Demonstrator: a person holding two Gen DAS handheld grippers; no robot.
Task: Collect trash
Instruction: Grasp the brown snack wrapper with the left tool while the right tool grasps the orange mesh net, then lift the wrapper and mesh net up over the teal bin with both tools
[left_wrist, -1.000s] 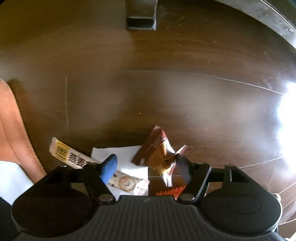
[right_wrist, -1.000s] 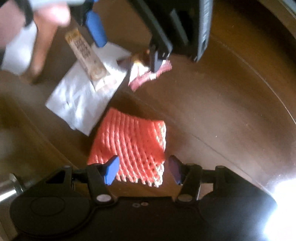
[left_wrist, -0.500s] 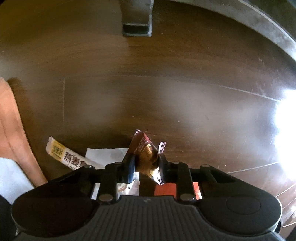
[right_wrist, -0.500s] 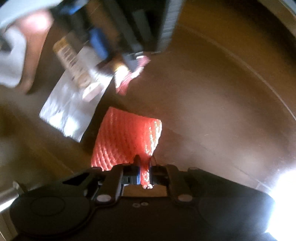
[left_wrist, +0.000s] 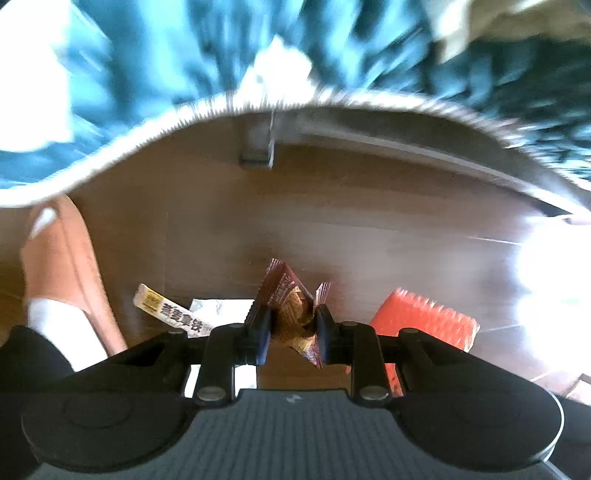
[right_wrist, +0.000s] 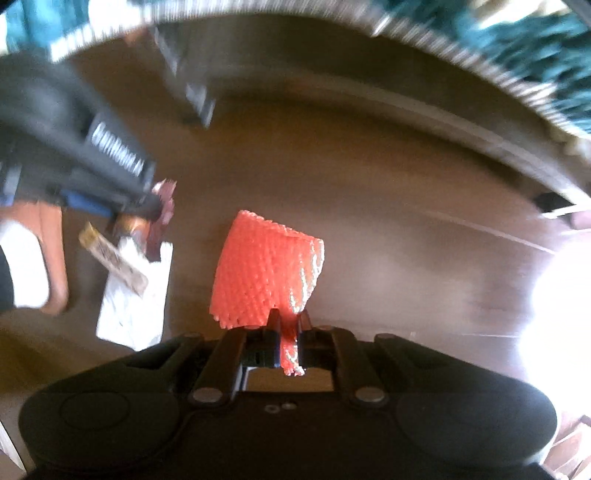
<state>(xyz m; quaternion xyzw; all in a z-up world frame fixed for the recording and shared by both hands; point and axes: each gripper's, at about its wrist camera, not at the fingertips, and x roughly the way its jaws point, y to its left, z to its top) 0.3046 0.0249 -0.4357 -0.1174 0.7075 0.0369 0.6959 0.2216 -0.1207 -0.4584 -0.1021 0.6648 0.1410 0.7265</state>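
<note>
My left gripper (left_wrist: 290, 328) is shut on a crumpled brown snack wrapper (left_wrist: 286, 291) and holds it above the dark wood floor. My right gripper (right_wrist: 288, 332) is shut on an orange foam fruit net (right_wrist: 266, 262), lifted off the floor; the net also shows in the left wrist view (left_wrist: 424, 321). On the floor lie a yellow-and-white bar wrapper (left_wrist: 170, 312) and a white paper napkin (right_wrist: 133, 299). The left gripper with its wrapper shows in the right wrist view (right_wrist: 155, 206).
A person's foot in an orange slipper (left_wrist: 70, 266) stands at the left. A teal rug with a white fringe (left_wrist: 207, 107) lies beyond the floor. A dark furniture leg (left_wrist: 258, 147) stands at the rug's edge. Bright glare (left_wrist: 554, 295) covers the right.
Both grippers closed on their items, then lifted and pulled back. The net hangs off the floor, and the rug has come into view.
</note>
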